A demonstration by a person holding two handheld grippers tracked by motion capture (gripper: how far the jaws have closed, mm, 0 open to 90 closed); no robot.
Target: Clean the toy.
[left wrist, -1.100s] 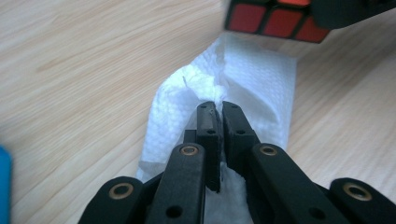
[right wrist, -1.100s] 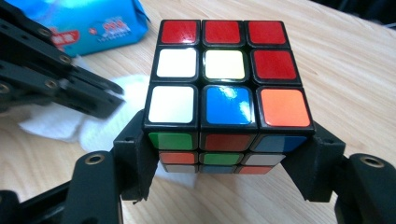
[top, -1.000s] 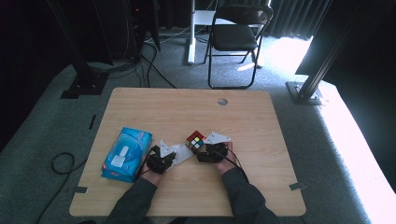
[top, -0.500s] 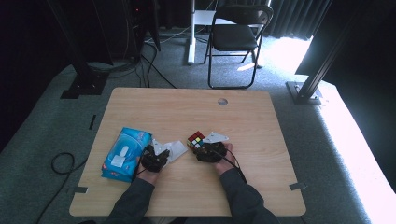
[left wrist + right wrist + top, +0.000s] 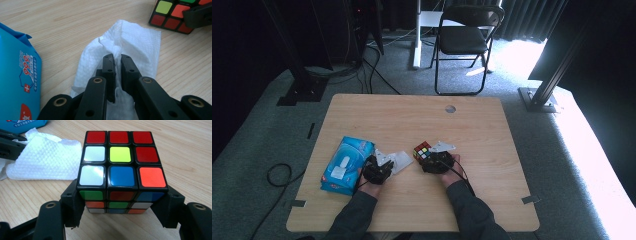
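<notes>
Left gripper view: my left fingers (image 5: 115,65), just easing apart, barely pinch the white embossed paper wipe (image 5: 135,42), which may slip free; my right fingers (image 5: 120,205) clamp the multicoloured puzzle cube (image 5: 121,167).

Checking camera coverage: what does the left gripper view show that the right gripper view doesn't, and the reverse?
Left gripper view alone: the left gripper with its jaws nearly together, pinching a fold of the wipe; they have just been opening slightly. It also shows the print on the blue pack.

Right gripper view alone: the right gripper clamped on the cube from both sides, and the cube's whole top face, with a yellow centre.

Both: the wipe, part of the cube, a bit of the pack, the wooden table, and part of the other gripper.
</notes>
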